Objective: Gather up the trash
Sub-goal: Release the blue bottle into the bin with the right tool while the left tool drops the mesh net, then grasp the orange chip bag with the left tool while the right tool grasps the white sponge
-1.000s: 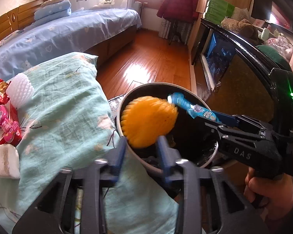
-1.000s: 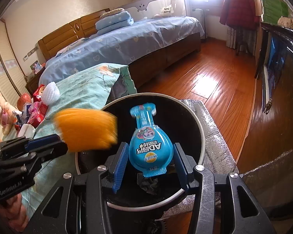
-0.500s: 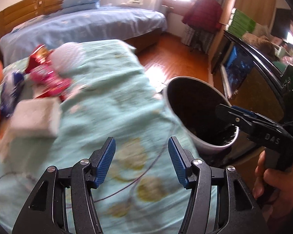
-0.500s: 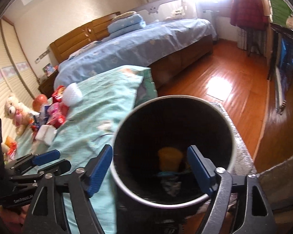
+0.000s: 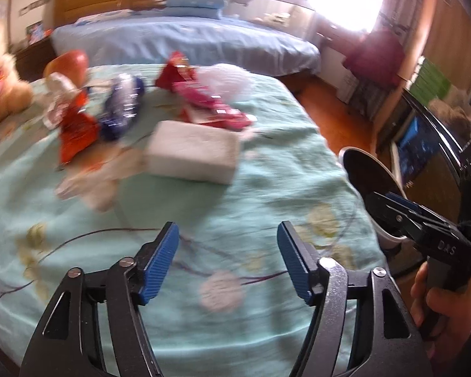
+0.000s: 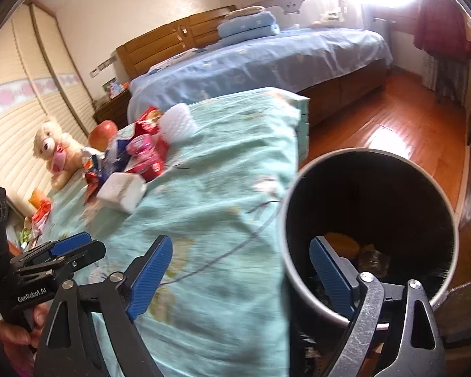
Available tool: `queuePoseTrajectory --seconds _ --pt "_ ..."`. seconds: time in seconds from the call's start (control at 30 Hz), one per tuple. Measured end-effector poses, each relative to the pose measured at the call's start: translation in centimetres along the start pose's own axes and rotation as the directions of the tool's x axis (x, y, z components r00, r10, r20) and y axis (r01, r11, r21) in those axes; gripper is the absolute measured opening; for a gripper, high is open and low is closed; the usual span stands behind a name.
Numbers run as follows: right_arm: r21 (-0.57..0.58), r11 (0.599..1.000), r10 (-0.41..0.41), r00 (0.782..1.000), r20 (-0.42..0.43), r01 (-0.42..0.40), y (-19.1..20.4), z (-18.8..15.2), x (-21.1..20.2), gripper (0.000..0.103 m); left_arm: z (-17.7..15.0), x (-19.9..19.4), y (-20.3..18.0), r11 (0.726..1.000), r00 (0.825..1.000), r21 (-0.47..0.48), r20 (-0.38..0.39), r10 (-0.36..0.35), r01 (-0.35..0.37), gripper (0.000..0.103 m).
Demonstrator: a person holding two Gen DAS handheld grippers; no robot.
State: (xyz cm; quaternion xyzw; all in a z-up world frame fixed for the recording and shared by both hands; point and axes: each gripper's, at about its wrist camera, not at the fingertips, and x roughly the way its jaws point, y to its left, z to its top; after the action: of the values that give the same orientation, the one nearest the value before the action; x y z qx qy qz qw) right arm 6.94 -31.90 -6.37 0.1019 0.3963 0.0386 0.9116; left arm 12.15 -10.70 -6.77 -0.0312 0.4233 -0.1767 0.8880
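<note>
Hovering with both tools released, jaws just widened, nothing between them.

Only the right wrist view looks into the dark bin [image 6: 369, 229]: orange scrap on its floor. The left gripper [image 5: 227, 262] faces blurred wrappers [image 5: 204, 100] and a white block [image 5: 191, 152] on the green cover [image 5: 267, 169]; the right gripper [image 6: 238, 278] straddles the bin's rim.

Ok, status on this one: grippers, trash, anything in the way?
Left gripper and right gripper open, empty, jaws just widened. Wrappers and white block on green cover. Bin at bedside. Nothing blocking.
</note>
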Motion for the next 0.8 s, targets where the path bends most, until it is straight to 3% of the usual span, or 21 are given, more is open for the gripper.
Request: queuePoseTrajectory --seconds 0.37,0.8 --pt "-0.093 0.993 0.064 0.997 -0.035 -0.067 5.2 0.4 2.1 0.094 -0.6 -1.5 6.1 0.991 0.997 -0.114 0.024 0.075 -0.072 0.075" --pt "-0.167 0.977 0.117 0.989 -0.090 -0.131 9.5 1.2 5.1 0.094 0.6 -1.6 11.9 0.974 0.987 -0.172 0.037 0.157 -0.149 0.075"
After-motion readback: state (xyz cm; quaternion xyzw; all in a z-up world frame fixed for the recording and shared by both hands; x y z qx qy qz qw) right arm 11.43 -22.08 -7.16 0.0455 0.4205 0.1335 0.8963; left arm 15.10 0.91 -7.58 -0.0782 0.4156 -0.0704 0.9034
